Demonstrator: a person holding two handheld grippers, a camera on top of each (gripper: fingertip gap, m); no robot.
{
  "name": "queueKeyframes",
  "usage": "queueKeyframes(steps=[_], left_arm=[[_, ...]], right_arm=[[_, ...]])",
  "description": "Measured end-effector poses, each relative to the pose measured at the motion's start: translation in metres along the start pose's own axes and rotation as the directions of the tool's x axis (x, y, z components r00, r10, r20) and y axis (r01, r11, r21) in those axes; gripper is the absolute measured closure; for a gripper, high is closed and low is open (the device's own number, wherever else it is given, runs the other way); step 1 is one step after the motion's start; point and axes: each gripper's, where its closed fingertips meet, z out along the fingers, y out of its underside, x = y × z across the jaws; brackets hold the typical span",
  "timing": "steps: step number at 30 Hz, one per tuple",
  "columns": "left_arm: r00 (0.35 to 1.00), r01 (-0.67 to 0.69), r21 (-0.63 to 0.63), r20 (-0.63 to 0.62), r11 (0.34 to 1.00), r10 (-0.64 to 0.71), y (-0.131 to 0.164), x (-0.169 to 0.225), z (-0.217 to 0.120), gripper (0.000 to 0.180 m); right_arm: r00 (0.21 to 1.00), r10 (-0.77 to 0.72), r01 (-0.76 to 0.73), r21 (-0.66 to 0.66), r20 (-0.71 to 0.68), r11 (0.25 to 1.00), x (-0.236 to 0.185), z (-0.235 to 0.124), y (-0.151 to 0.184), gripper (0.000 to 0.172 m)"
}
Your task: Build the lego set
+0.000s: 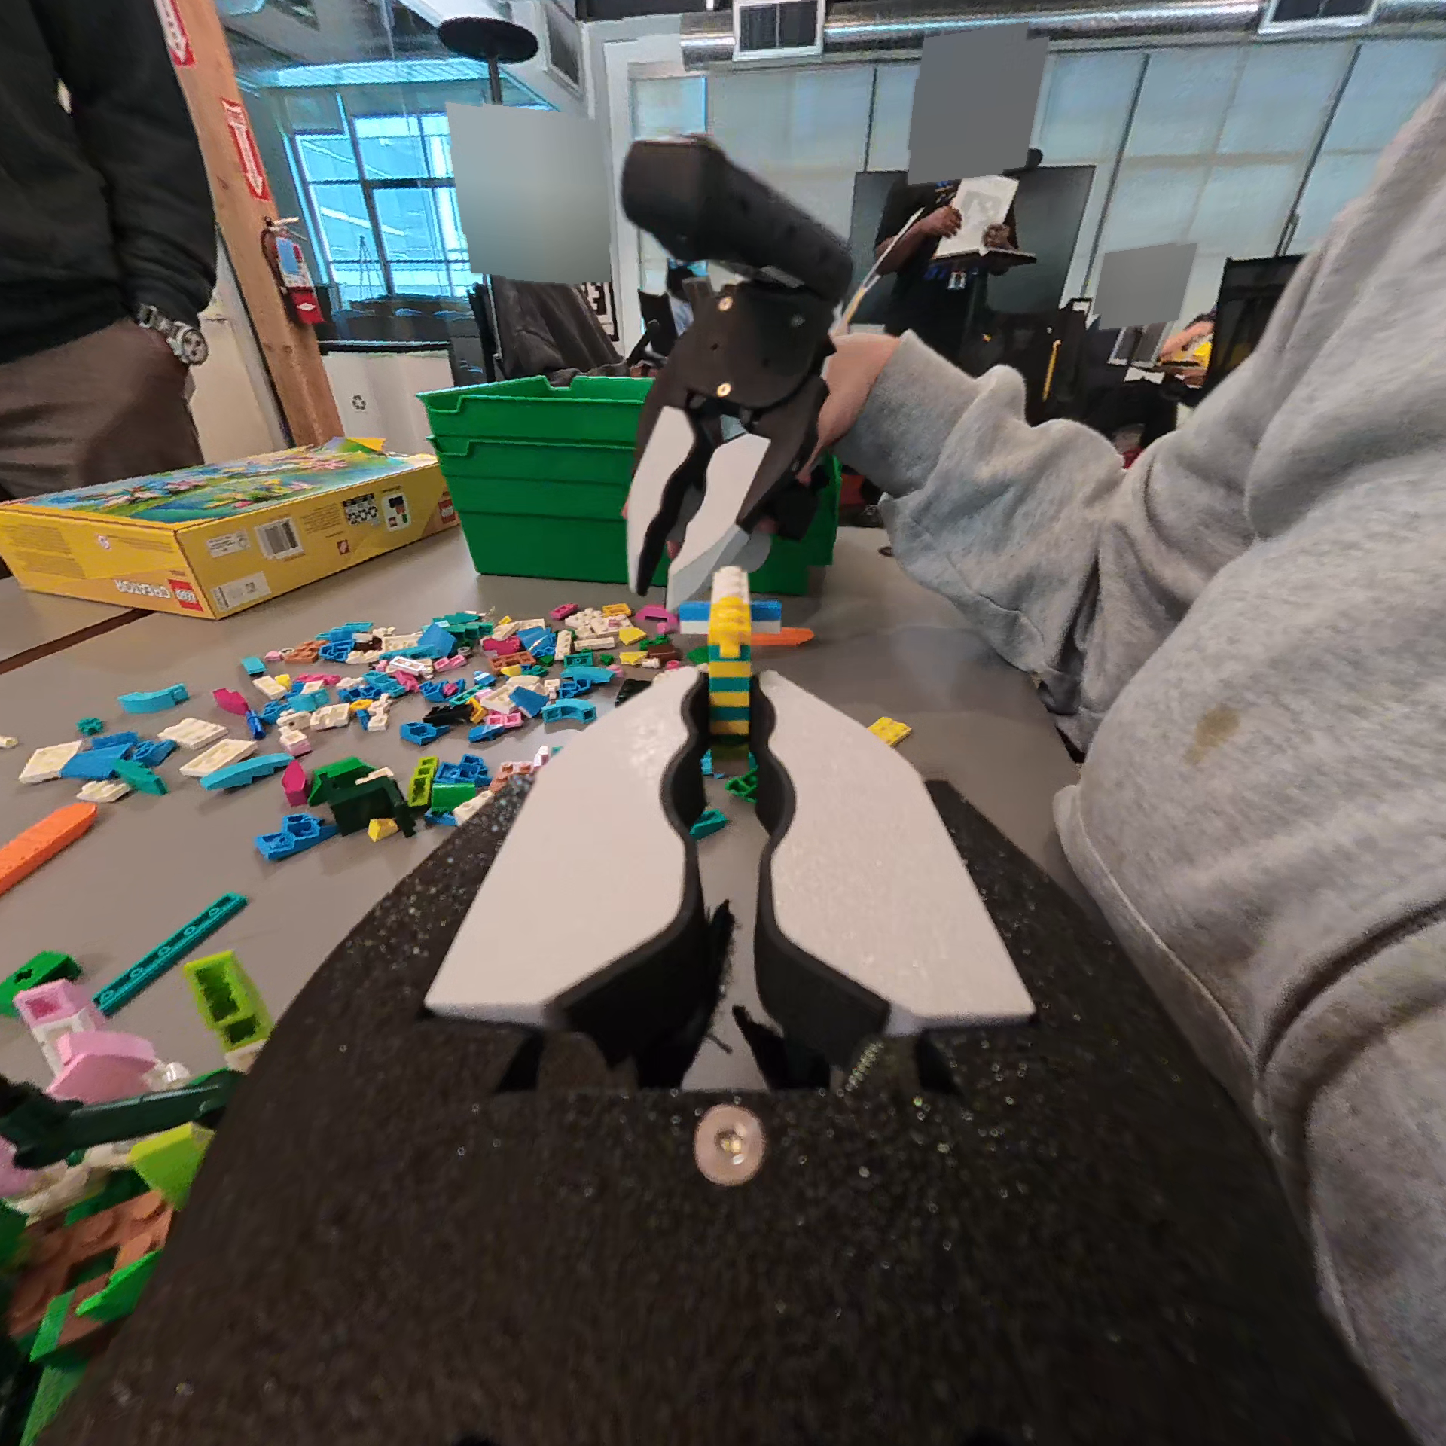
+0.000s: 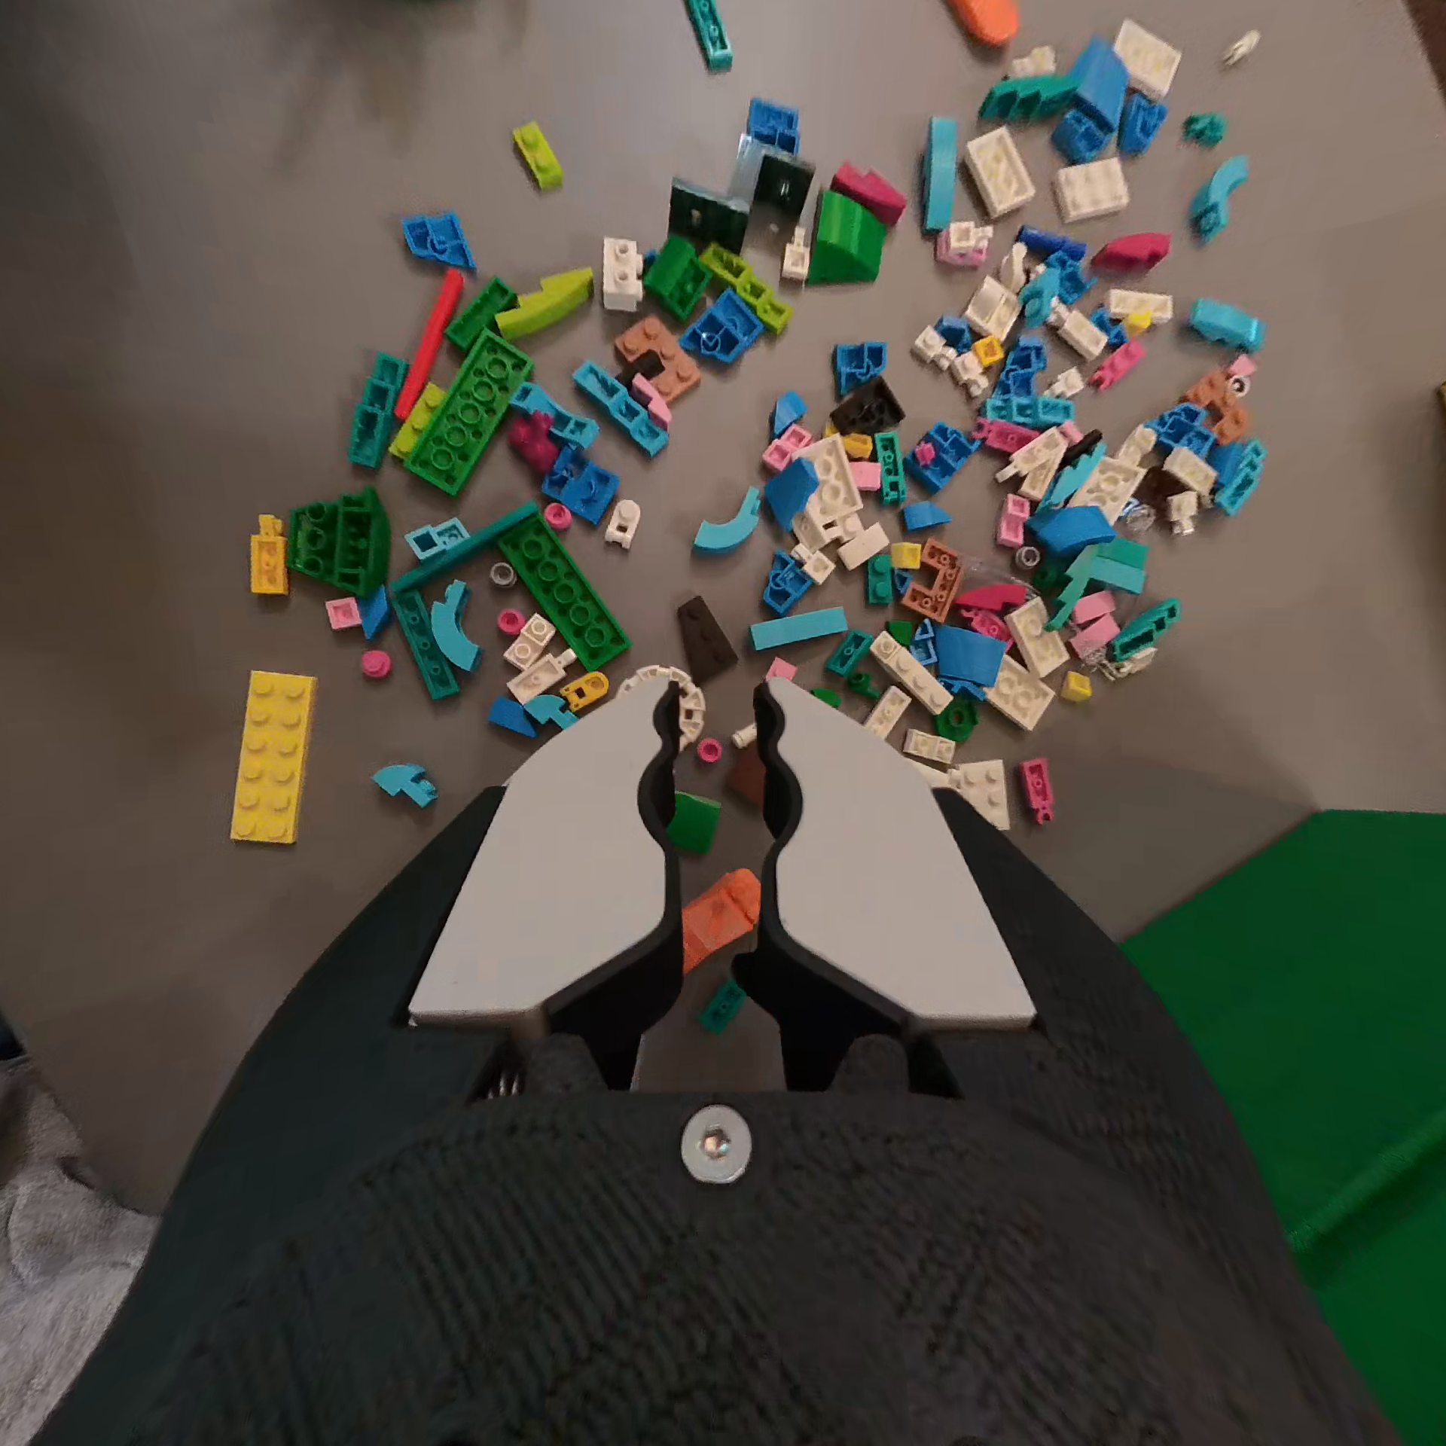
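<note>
Left wrist view: one upright striped brick tower [image 1: 729, 688] is seen clamped between the pads of the left tool [image 1: 728, 704], long axis vertical. Just above its white top, the right tool [image 1: 665, 579] is held part-open and empty, pointing down. One green bin [image 1: 548, 477] and one yellow box [image 1: 219, 532] stand beyond the many loose bricks [image 2: 861, 469] scattered on the table [image 2: 196, 235].

Your left hand-held gripper [image 1: 729, 704] sits frame centre, clamped on the brick tower [image 1: 729, 665]. Right hand-held gripper [image 1: 688, 548] hangs just above the tower top. Loose bricks [image 1: 438, 688] spread over the worktop [image 1: 900, 688] to the left. Stacked bins [image 1: 540, 469] behind them, box [image 1: 219, 524] upper left.
</note>
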Motion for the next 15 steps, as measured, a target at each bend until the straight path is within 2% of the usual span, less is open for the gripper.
queueKeyframes(steps=[1,8,15], left_arm=[[1.000,-0.009,-0.001,-0.007,1.000,0.009,0.000,0.002,0.000,0.172],[1.000,-0.006,0.000,-0.011,1.000,0.006,0.000,0.001,0.001,0.172],[1.000,0.003,0.000,-0.015,1.000,-0.003,0.000,0.001,0.001,0.172]], right_arm=[[1.000,0.001,-0.001,-0.008,0.006,1.000,0.000,0.003,0.001,0.154],[0.998,0.006,-0.001,-0.068,0.070,0.998,-0.008,0.017,0.007,0.157],[0.993,0.011,0.003,-0.108,0.121,0.994,-0.034,0.012,0.022,0.160]])
